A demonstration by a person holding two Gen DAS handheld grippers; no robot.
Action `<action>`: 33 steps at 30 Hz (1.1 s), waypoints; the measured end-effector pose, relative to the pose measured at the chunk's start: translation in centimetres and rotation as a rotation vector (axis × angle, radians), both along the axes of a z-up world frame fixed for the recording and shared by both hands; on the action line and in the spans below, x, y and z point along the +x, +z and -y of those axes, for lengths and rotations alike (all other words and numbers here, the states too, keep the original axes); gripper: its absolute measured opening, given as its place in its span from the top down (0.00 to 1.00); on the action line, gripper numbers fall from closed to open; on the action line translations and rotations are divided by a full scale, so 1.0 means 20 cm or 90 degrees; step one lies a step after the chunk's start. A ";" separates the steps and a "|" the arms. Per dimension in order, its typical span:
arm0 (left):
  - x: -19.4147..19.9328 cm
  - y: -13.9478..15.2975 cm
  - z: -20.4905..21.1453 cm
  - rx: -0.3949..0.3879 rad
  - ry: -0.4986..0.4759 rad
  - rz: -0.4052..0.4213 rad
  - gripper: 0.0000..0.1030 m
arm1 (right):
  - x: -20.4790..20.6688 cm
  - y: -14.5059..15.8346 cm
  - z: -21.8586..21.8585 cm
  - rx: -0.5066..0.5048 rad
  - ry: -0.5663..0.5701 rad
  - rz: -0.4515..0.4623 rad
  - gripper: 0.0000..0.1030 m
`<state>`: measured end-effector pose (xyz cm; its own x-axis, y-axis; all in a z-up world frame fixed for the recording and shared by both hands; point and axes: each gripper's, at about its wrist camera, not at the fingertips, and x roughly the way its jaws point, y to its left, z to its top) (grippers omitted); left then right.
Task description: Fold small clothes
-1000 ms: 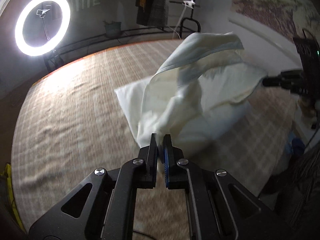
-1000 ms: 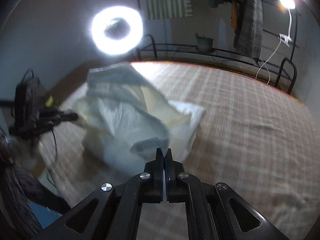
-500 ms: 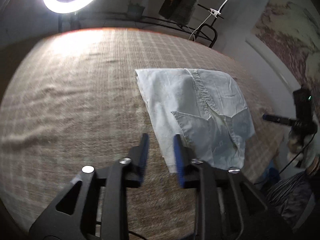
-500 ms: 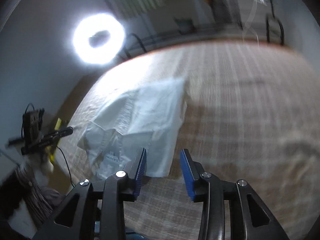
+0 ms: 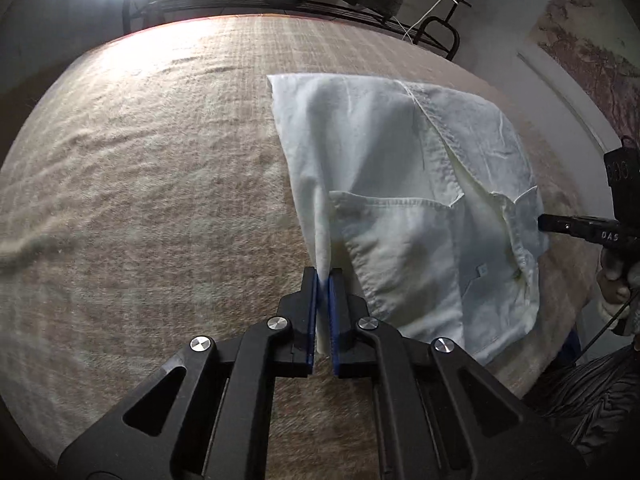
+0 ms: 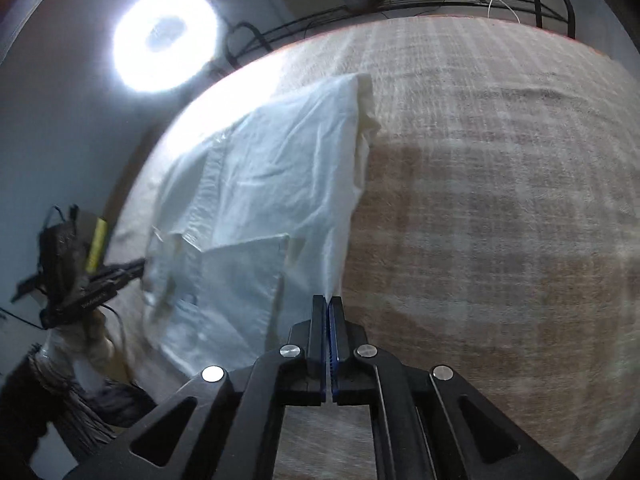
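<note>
Both pairs of jaws have just been closing: the left gripper (image 5: 323,276) is pinching the white shirt (image 5: 404,184) at its near left edge, the right gripper (image 6: 328,300) its near right edge. Thin bites risk slipping. The shirt is lying near the plaid blanket's (image 5: 140,200) near edge; open blanket is stretching far and sideways.

Each matte black two-finger gripper, the left gripper (image 5: 323,276) and the right gripper (image 6: 327,304), had angular cut-out arms, round silver screws, blue ribbed pads (image 5: 333,312) and, seen from the other, white lettering, with a dark striped sleeve (image 5: 588,392) beside it.
</note>
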<state>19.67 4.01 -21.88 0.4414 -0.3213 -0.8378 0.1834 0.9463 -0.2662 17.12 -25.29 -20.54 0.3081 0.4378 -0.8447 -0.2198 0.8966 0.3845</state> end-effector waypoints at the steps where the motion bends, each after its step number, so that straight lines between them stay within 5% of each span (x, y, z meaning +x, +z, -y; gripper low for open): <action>1: -0.01 0.04 -0.02 0.002 0.008 0.009 0.97 | 0.00 0.01 -0.02 -0.019 0.002 0.003 1.00; 6: -0.01 0.31 -0.01 0.037 0.020 0.121 0.96 | 0.00 0.19 -0.06 -0.070 -0.010 0.066 0.79; 11: 0.17 0.38 0.09 0.049 0.013 0.150 0.96 | 0.12 0.32 -0.13 -0.045 -0.005 0.160 0.79; 22: 0.53 0.18 0.23 0.040 0.028 0.100 0.96 | 0.39 0.18 -0.35 -0.107 0.046 0.180 0.79; 33: 0.60 0.07 0.31 0.089 0.043 0.106 0.96 | 0.49 0.11 -0.31 -0.132 0.046 0.182 0.79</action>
<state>31.66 -2.25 -20.41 0.5943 -0.1726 -0.7855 0.1494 0.9834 -0.1030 26.85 -19.19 -18.35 0.5191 0.2958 -0.8019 -0.3583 0.9271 0.1100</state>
